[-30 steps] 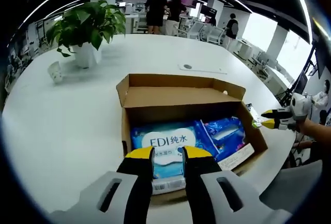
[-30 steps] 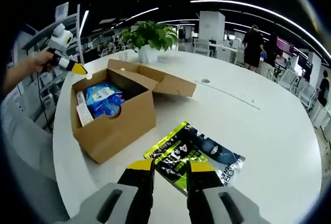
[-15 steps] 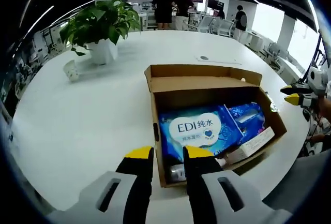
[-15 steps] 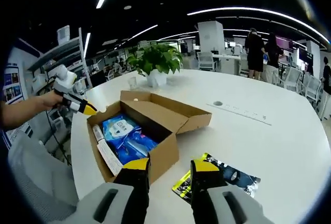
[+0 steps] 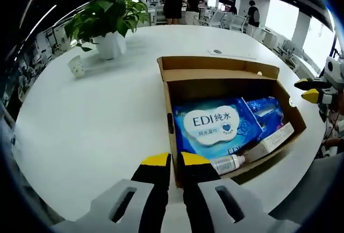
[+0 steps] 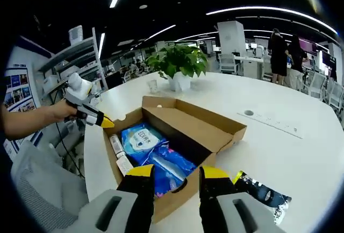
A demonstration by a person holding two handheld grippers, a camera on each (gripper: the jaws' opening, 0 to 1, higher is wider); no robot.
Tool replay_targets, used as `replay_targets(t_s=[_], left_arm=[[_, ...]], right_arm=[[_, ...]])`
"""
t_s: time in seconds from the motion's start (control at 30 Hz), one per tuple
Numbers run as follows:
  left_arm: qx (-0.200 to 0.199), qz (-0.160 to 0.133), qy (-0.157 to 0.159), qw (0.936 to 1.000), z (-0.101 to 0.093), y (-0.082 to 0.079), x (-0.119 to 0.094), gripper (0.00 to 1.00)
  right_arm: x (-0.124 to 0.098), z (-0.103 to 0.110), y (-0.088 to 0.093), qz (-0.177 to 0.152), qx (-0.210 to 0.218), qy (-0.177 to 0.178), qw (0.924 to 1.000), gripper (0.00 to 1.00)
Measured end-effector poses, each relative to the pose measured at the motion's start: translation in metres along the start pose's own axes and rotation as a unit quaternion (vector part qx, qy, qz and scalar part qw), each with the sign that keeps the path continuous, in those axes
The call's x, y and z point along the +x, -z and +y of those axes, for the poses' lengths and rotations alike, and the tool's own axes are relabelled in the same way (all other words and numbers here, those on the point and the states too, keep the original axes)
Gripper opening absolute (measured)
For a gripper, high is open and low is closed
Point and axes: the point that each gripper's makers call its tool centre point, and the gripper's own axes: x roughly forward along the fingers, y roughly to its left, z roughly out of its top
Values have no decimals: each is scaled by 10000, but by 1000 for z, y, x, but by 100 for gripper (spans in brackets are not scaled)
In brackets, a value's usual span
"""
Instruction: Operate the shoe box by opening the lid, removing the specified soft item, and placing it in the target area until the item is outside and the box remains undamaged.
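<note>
Shoe box (image 5: 226, 120) sits on white table (image 5: 91, 114), lid open, flap folded back on far side. Inside: blue wet-wipes pack (image 5: 212, 128) labelled "EDI 纯水", second blue pack (image 6: 171, 163), small tube (image 5: 228, 163). Yellow-black pouch (image 6: 260, 192) lies on table right of box. Left gripper (image 5: 171, 160) nearly clenched, empty, at near wall; right gripper (image 6: 174, 172) released, empty. Lid step done; next likely: reach in, pinch the wipes pack without crushing walls.

Open-plan office — long white table (image 5: 80, 120) | potted plant (image 6: 180, 66) | ceiling light strips (image 6: 247, 11) | desks and chairs behind
</note>
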Motion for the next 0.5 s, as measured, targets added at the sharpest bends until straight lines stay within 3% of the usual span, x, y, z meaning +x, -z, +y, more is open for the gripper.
replay_targets(t_s=[0.17, 0.5], left_arm=[[-237, -96, 35, 9997, 0, 0, -1, 4], [-304, -128, -29, 9995, 0, 1, -2, 2]], right_arm=[[15, 15, -2, 64, -40, -166, 9998, 29], [48, 44, 5, 256, -49, -464, 9986, 28]])
